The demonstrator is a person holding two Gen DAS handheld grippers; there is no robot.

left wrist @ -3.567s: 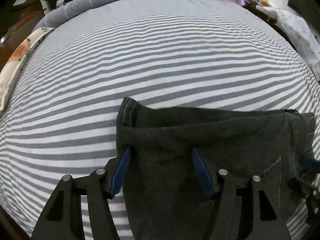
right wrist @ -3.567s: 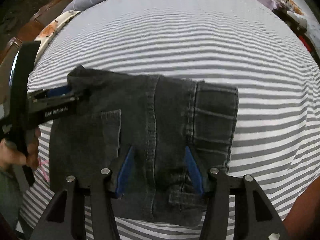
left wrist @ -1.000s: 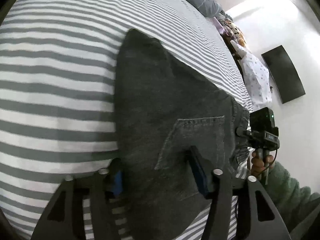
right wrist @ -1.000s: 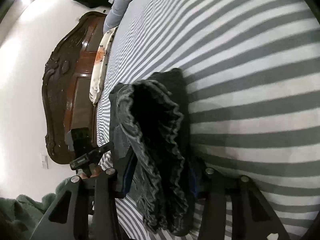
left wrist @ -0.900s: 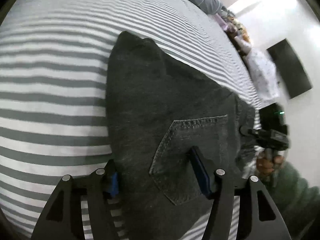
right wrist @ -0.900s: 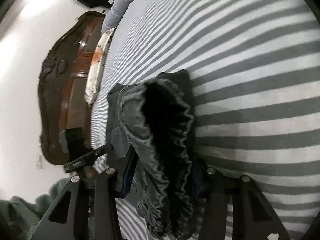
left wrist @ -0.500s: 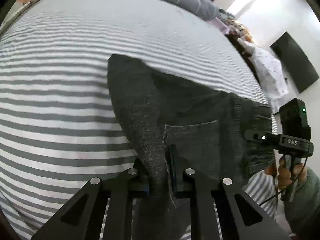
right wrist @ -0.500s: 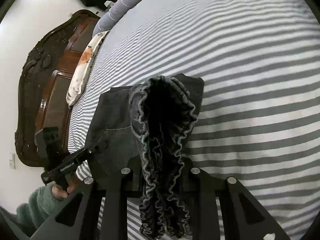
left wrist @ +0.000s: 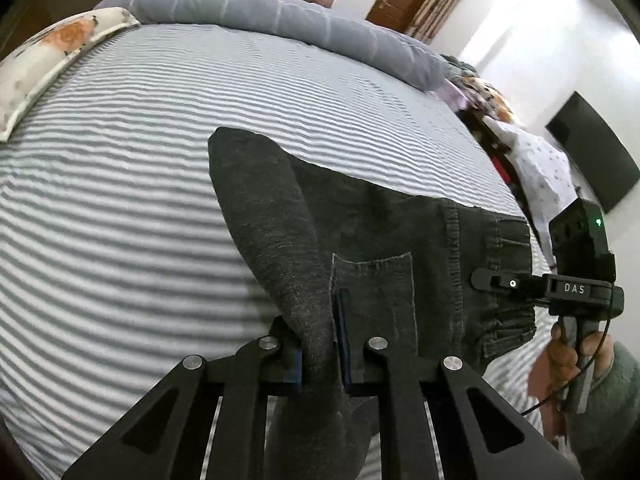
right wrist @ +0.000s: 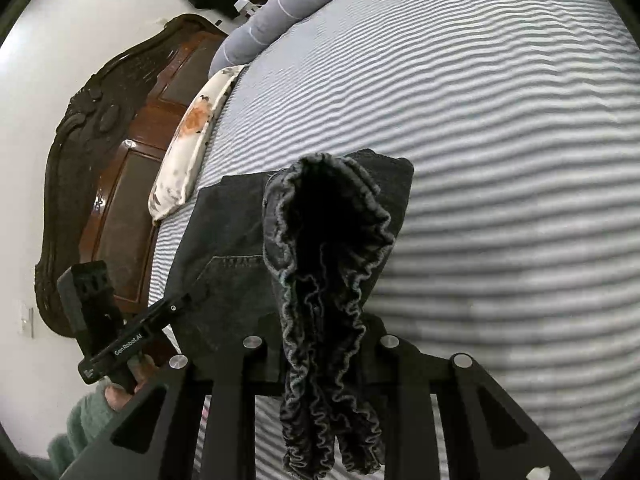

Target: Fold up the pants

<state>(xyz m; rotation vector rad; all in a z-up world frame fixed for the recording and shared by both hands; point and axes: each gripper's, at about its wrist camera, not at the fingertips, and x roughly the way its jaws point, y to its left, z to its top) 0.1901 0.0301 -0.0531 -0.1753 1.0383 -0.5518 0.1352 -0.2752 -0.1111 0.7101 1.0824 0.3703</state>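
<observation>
Plainly one pants, two grippers clamped on it

Black two-finger left gripper is clamped tight on dark grey denim pants; black right gripper, at its three o'clock, pinches the ruffled waistband, green sleeve behind.

Striped bed (pants atop)
</observation>
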